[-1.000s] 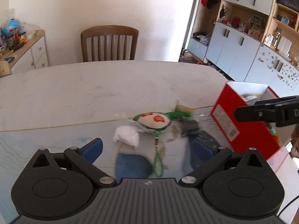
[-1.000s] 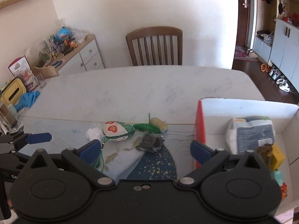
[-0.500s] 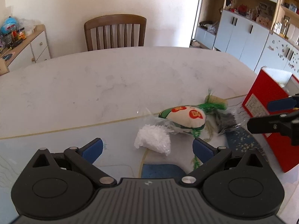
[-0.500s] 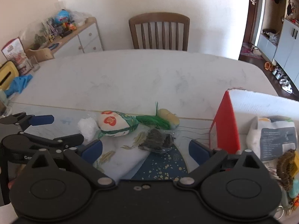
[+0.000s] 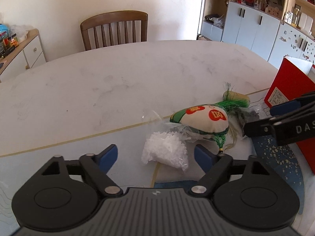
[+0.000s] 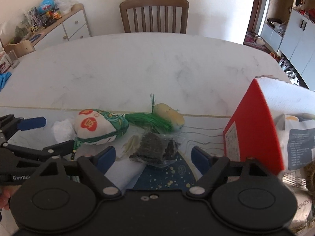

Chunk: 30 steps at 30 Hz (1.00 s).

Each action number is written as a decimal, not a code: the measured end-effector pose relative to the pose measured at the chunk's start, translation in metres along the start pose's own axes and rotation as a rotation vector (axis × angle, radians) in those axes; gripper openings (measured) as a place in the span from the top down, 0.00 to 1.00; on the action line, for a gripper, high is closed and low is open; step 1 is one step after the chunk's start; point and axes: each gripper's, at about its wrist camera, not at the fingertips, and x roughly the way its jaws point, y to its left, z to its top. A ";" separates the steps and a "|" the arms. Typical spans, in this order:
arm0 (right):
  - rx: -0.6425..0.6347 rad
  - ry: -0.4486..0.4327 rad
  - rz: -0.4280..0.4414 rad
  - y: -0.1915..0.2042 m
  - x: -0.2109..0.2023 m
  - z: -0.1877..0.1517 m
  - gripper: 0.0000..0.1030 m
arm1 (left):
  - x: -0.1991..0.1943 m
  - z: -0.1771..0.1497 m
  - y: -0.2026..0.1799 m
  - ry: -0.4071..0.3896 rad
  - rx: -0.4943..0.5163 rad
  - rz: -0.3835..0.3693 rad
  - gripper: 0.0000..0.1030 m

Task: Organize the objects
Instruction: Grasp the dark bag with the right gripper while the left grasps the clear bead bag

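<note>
Both grippers' jaws had just been closing, unclamped: left gripper (image 5: pixel 155 155) around the white-crystal bag (image 5: pixel 164 152), right gripper (image 6: pixel 152 154) around the dark packet (image 6: pixel 155 150).

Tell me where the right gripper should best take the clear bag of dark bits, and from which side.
Probably across the bulging middle of the bag of dark bits, coming from above and the near side. It lies flat on the mat between the right gripper's open pads; the sachet and red box flank it.

Bright, even daylight; soft shadows, faint sheen on the table (image 5: pixel 118 90); sharp centre, fisheye-bent edges, dark corners.
</note>
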 end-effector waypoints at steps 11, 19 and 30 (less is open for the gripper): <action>0.029 0.037 -0.015 0.000 0.021 0.003 0.37 | 0.003 0.000 -0.003 -0.001 0.009 -0.027 0.52; 0.034 0.023 -0.015 -0.002 0.021 0.000 0.55 | 0.001 -0.001 -0.003 0.004 0.001 -0.018 0.65; 0.047 0.001 0.001 -0.007 0.000 -0.010 0.69 | -0.020 -0.007 0.005 0.010 -0.059 -0.002 0.67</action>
